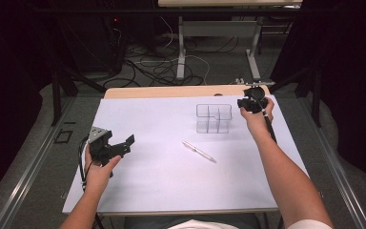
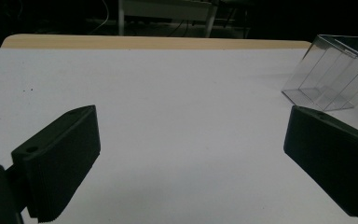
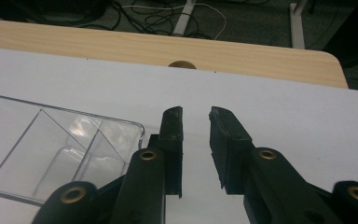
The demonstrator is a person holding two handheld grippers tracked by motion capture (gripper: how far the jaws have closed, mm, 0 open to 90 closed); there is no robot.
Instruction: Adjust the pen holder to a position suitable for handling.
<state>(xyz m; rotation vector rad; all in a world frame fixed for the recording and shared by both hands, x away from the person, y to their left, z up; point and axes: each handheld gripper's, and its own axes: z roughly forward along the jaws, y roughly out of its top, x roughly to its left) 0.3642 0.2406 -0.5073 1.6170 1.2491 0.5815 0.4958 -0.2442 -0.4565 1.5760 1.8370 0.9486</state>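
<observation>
Worktop under a white sheet. Clear divided organizer stands on it toward the far edge. Right tool just right of the organizer, jaws nearly together, nothing pinched. Left tool well left of the organizer, jaws spread, empty. Pen lies nearer than the organizer.

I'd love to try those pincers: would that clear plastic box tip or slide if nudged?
The clear organizer looks thin-walled and empty, so probably light. Sitting on the smooth white sheet, it would likely slide rather than tip. Its glossy walls may be slippery for the right gripper.
</observation>
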